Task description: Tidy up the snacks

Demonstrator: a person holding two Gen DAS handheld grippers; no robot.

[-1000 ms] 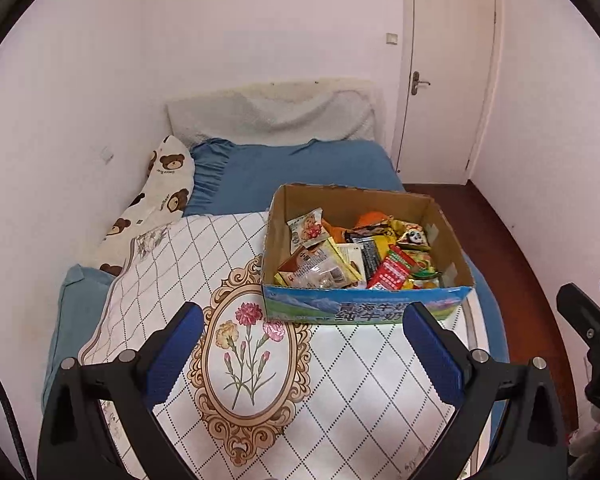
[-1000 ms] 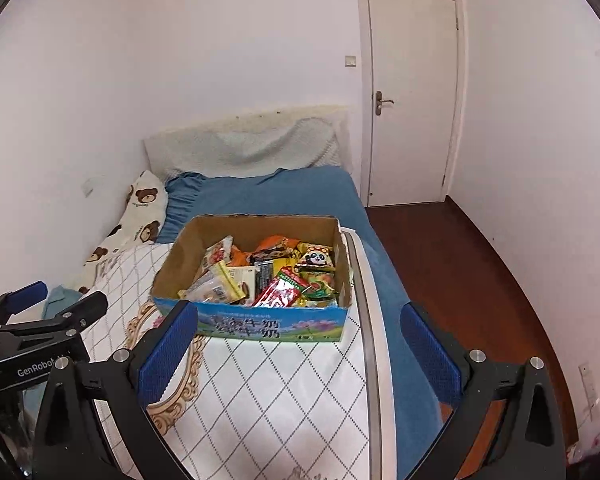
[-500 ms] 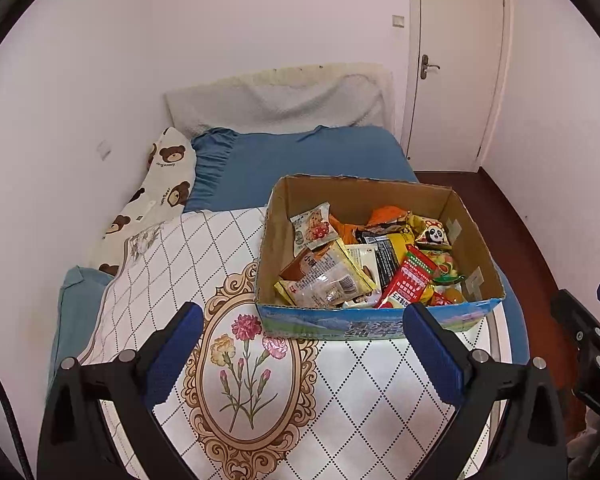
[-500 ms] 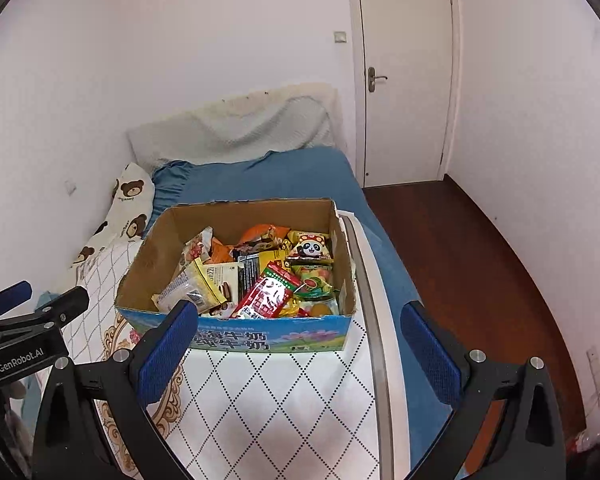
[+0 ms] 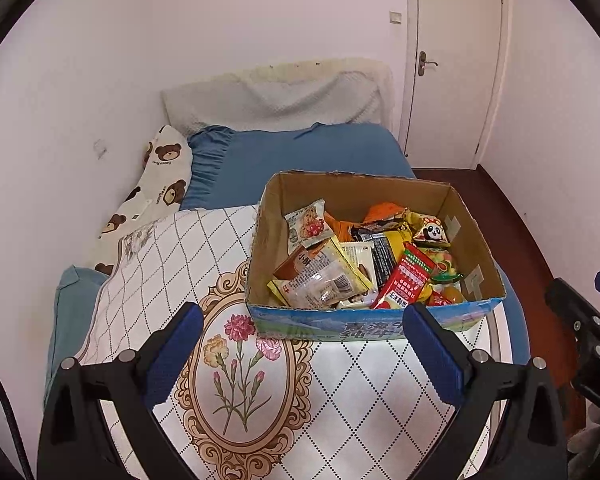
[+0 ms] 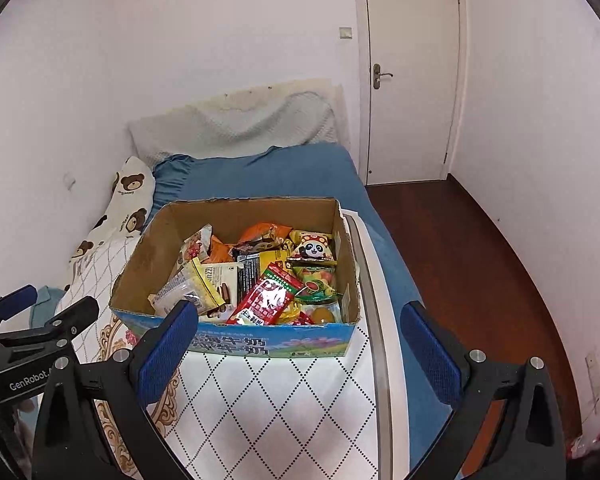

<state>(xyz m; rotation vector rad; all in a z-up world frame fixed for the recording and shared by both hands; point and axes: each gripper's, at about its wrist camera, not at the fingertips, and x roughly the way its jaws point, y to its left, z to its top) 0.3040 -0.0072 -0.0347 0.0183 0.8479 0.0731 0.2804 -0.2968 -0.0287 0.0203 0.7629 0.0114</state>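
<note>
Hovering grippers [image 5: 302,334] [image 6: 298,332] agape, near box [image 5: 364,326] edge

Lower snack packets [image 5: 342,300] buried, unreadable

Brown box [image 5: 364,196], seemingly blue-fronted; diamond-patterned cloth [image 5: 364,392].

Box [image 5: 374,326] sits on board [image 5: 340,400] on bed [image 5: 312,156], snack packets [image 5: 364,264] piled inside. Pillow [image 5: 156,188] left of box, against wall. Headboard [image 5: 276,96] behind. Door [image 5: 456,60] behind right; floor [image 6: 472,260] right of bed.
</note>
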